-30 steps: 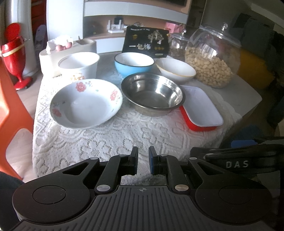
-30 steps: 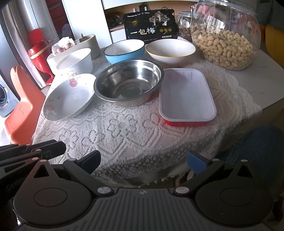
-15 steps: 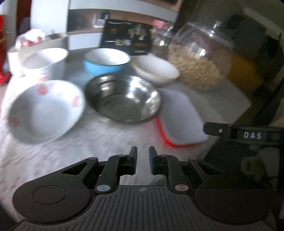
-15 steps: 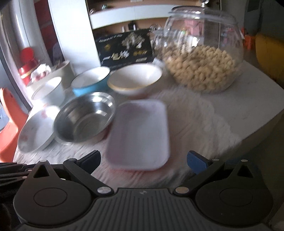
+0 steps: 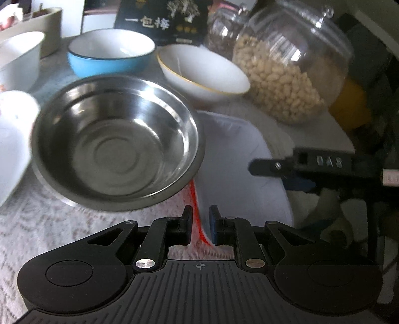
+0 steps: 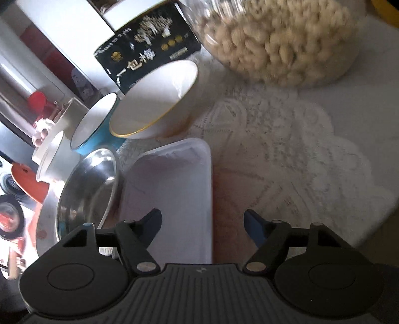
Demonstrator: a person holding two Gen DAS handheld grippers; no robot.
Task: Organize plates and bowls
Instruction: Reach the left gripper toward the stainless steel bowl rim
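The left gripper (image 5: pixel 200 225) angles down, jaws almost shut, the red rim of the white rectangular tray (image 5: pixel 239 159) in the narrow gap; contact cannot be told. The right gripper (image 6: pixel 202 224), jaws closing, straddles the tray's right edge (image 6: pixel 174 189) without touching. On the white lace tablecloth (image 6: pixel 286 154) an empty stainless steel bowl (image 5: pixel 117 142) overlaps the tray's left side. Beyond stand an empty gold-rimmed white bowl (image 5: pixel 202 72), an empty blue enamel bowl (image 5: pixel 109 56), a glass jar of peanuts (image 5: pixel 289 64) and a black printed box (image 5: pixel 162 20).
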